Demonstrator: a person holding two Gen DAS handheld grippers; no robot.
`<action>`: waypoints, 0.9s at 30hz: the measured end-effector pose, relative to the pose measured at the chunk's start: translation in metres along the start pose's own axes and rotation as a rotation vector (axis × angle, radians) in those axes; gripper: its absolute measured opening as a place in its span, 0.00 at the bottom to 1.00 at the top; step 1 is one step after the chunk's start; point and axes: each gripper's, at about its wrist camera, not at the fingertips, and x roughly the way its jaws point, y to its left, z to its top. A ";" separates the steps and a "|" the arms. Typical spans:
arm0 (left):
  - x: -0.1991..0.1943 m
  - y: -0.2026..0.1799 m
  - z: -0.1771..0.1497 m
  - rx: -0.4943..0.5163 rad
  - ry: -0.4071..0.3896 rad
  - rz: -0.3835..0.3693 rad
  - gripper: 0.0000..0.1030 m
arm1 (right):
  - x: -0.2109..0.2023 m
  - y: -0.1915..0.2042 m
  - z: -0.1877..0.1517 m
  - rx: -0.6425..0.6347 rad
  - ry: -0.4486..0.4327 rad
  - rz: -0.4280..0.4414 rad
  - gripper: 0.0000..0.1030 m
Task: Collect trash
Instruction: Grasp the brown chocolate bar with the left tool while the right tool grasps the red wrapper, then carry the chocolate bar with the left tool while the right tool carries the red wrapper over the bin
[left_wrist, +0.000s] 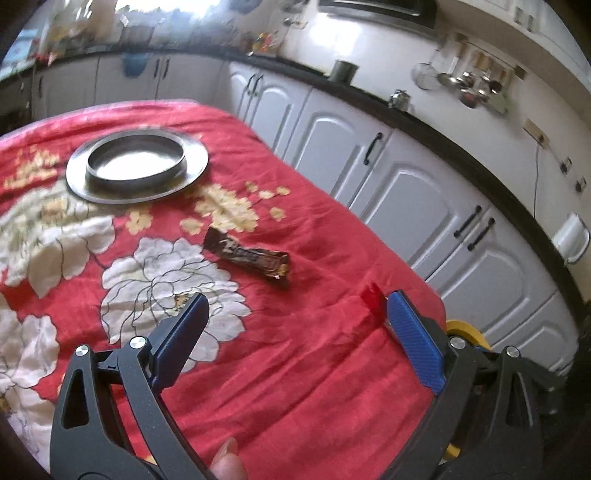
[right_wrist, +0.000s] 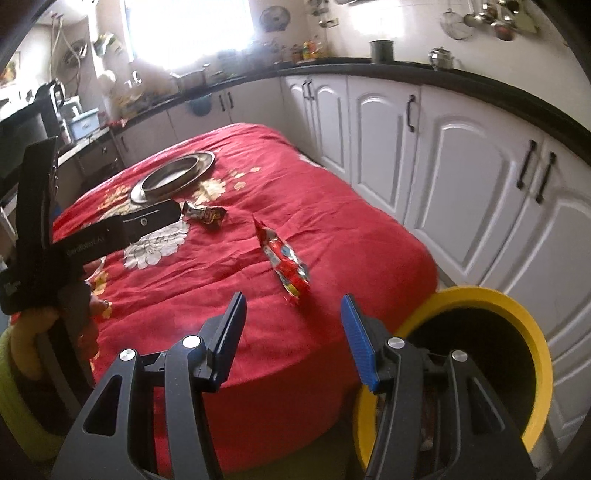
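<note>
My left tongs (left_wrist: 295, 314) are released, jaws spread wide and holding nothing, hovering low over the red floral cloth (left_wrist: 314, 369) that covers the worktop. My right tongs (right_wrist: 291, 317) are likewise released and empty, held above the near edge of the same cloth.

Straight ahead of the left tongs lies a dark brown snack wrapper (left_wrist: 249, 256), flat on the cloth and a little apart from the jaws. Just beside the left tongs' right-hand finger a scrap of red foil pokes up; I judge it to be the end of the red wrapper (right_wrist: 286, 264) that the right view shows whole, crumpled and lying between the right tongs and the middle of the cloth. Further back sits a steel plate (left_wrist: 77, 177) with a shallow steel bowl (left_wrist: 135, 155) on it, well apart from both wrappers. The yellow-rimmed bin (right_wrist: 517, 314) stands on the floor just beside the worktop's near right corner, dark inside; I cannot tell what it holds.

As I read it, the step in hand is the approach: two wrappers on the cloth, neither yet grasped. Next, I would bring the right tongs down over the red wrapper, its raised crumple giving the jaws something to bite, clench, then swing right to the bin. The flat brown one may need a pinch at its lifted end.
</note>
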 end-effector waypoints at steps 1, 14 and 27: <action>0.004 0.005 0.003 -0.025 0.012 -0.009 0.81 | 0.009 0.001 0.003 -0.008 0.009 -0.001 0.50; 0.055 0.033 0.023 -0.198 0.097 -0.012 0.58 | 0.084 0.008 0.013 -0.058 0.122 0.004 0.16; 0.075 0.037 0.028 -0.190 0.082 0.082 0.24 | 0.054 0.046 -0.011 -0.129 0.129 0.143 0.10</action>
